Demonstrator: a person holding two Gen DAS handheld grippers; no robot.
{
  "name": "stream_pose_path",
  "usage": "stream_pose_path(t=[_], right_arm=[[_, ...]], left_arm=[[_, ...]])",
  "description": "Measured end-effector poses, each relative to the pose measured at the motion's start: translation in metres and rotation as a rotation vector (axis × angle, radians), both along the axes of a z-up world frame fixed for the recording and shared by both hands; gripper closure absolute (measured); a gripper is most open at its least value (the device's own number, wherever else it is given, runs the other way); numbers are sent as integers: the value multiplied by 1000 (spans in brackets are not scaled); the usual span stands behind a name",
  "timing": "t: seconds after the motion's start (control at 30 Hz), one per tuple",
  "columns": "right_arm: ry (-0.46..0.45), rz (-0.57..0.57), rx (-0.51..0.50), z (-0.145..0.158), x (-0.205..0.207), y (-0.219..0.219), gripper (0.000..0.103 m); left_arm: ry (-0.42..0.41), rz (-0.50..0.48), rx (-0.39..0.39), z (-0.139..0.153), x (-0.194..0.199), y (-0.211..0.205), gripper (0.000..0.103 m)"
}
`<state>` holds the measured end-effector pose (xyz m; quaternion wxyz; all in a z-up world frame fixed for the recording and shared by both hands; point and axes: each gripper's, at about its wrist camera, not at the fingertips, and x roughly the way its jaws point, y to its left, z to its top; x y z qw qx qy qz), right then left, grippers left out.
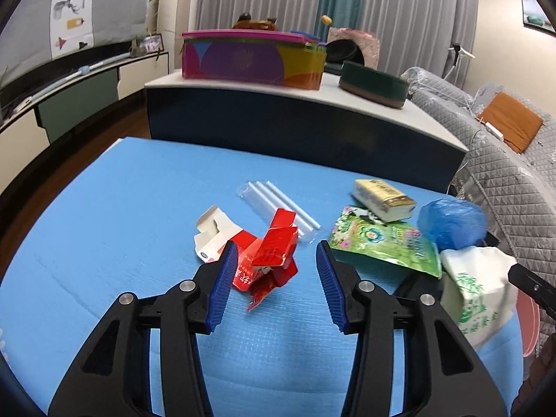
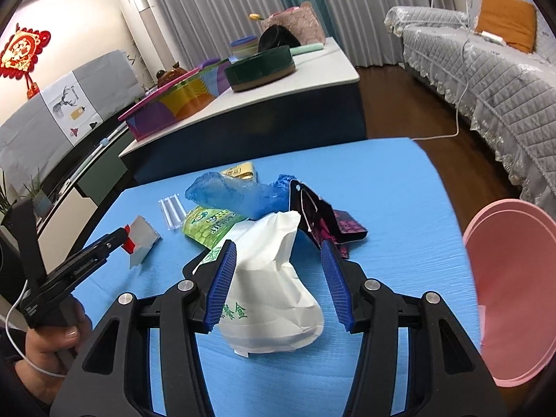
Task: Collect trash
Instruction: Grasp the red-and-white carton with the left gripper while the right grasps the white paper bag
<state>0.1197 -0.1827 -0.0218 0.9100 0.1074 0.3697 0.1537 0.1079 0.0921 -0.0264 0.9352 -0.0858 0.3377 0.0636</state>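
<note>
Trash lies on a blue mat (image 1: 104,243). My left gripper (image 1: 276,260) is open, its pads either side of a crumpled red and white carton (image 1: 264,260). Beyond it lie white straws in clear wrap (image 1: 278,208), a green pouch (image 1: 382,246), a yellow box (image 1: 382,198), a blue plastic bag (image 1: 451,222) and a white paper bag (image 1: 479,288). My right gripper (image 2: 278,260) is open around the white paper bag (image 2: 274,292). A dark wrapper (image 2: 323,219), the blue bag (image 2: 236,194) and the green pouch (image 2: 208,226) lie behind it.
A pink bin (image 2: 514,288) stands at the mat's right edge. A low white table (image 1: 243,93) with a colourful box (image 1: 250,59) and a green round tin (image 1: 373,83) is behind the mat. A grey sofa (image 2: 486,69) is on the right.
</note>
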Motion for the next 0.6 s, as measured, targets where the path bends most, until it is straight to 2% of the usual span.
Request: stream_pose_path(t=[0.27,0.47,0.6], right_arm=[[13,25,-4,-6,4,9,52],[8,52,-8,-5,3,13,61],[-3,63,-9,-1,1,14,67]], left_arm=[[39,20,-3,-12,11,4,63],[49,15,-11,-14,15,5,77],[48,13,0,-12,16,3,81]])
